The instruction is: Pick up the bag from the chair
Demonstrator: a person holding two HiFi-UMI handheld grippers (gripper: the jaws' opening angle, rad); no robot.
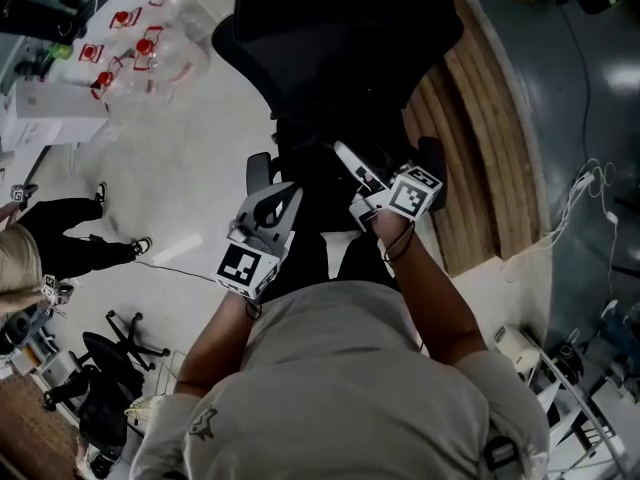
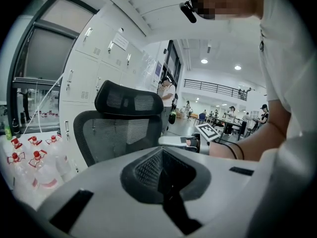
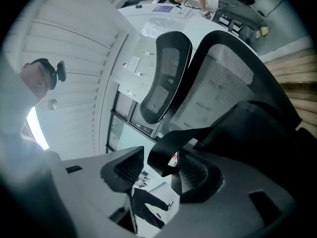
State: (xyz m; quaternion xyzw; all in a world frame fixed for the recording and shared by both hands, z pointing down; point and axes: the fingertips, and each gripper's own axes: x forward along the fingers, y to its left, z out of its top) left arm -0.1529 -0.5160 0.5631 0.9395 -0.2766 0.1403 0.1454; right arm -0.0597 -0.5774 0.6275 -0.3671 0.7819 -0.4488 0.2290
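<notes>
The bag (image 3: pixel 270 128), black, is found lying on the seat of the black mesh chair (image 3: pixel 223 78) and is not yet lifted. Its webbing strap (image 3: pixel 166 152) stands up in a loop. The right tool (image 3: pixel 161 170) is held with its jaws wide apart. The strap loop lies in the gap, close against one pad, but is not clamped. The left tool (image 2: pixel 161 170) is closed on nothing and is held near the right one, short of the chair. The step in hand is judged to be the approach to the grasp. Next, the right jaws are to be closed squarely on the strap and the bag raised clear of the seat. Slipping of the webbing is to be guarded against.
</notes>
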